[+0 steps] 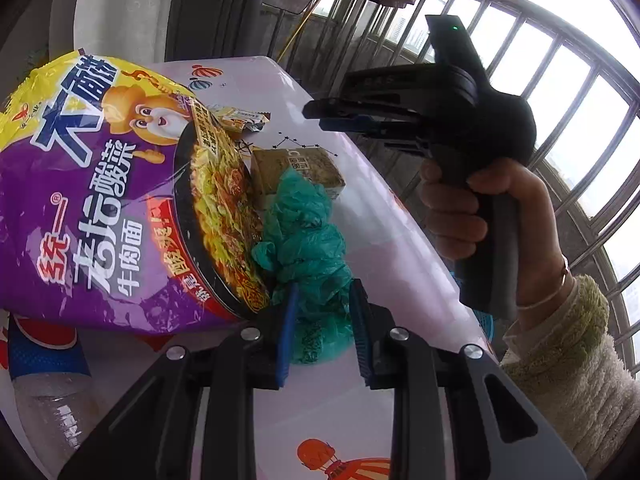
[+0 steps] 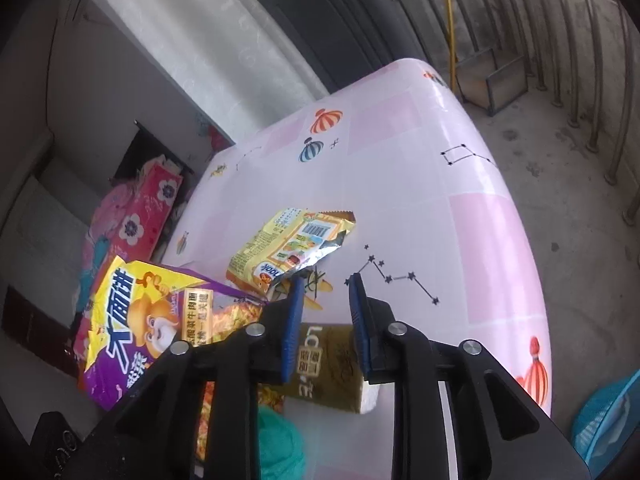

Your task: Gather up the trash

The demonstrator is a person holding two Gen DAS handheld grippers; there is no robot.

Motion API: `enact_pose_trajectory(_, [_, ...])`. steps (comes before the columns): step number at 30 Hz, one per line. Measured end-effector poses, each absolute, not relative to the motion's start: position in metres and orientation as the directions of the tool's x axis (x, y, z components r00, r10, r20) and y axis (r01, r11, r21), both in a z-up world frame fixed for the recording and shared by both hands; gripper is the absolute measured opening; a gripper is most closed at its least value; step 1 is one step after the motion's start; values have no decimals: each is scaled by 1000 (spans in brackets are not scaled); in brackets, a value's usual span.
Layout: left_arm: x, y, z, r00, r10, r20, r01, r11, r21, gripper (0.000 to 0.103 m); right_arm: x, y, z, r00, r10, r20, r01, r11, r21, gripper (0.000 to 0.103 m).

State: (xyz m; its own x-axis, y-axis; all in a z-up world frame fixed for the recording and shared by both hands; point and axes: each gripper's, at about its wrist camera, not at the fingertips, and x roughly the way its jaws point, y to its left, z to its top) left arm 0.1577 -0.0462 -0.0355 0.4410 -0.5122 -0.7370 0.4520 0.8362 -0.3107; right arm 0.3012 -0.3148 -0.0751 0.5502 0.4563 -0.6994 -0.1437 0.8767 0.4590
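Trash lies on a pink patterned table [image 1: 400, 240]. A crumpled teal plastic bag [image 1: 308, 240] sits between the open fingers of my left gripper [image 1: 322, 304]. A large purple and yellow noodle packet [image 1: 112, 200] lies to its left, a gold carton [image 1: 296, 168] behind it, and a small yellow wrapper [image 1: 240, 118] farther back. My right gripper [image 1: 316, 114] hovers above the table, held by a hand. In the right wrist view my right gripper [image 2: 324, 292] is open and empty above the gold carton [image 2: 328, 368], with the yellow wrapper [image 2: 288, 248] just ahead and the noodle packet [image 2: 140, 320] at left.
A clear plastic bottle with a blue label [image 1: 48, 380] lies at the near left. A blue mesh basket [image 2: 608, 420] stands off the table's right edge. A pink floral box [image 2: 140, 216] sits beyond the left edge. A balcony railing [image 1: 560, 100] runs along the right.
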Motion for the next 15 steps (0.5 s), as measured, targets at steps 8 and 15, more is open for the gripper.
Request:
enact_pose_trajectory(8, [162,-50,-42,428,-495,-757,433,847,-308,25,287,-289,-99,443,362,-820,-243,929,279,40])
enact_pose_trajectory(15, [144,-53,-48,400,-508,-762,479,825,-299,25,228,-313,-100,485,269,-832,-139,963,230,38])
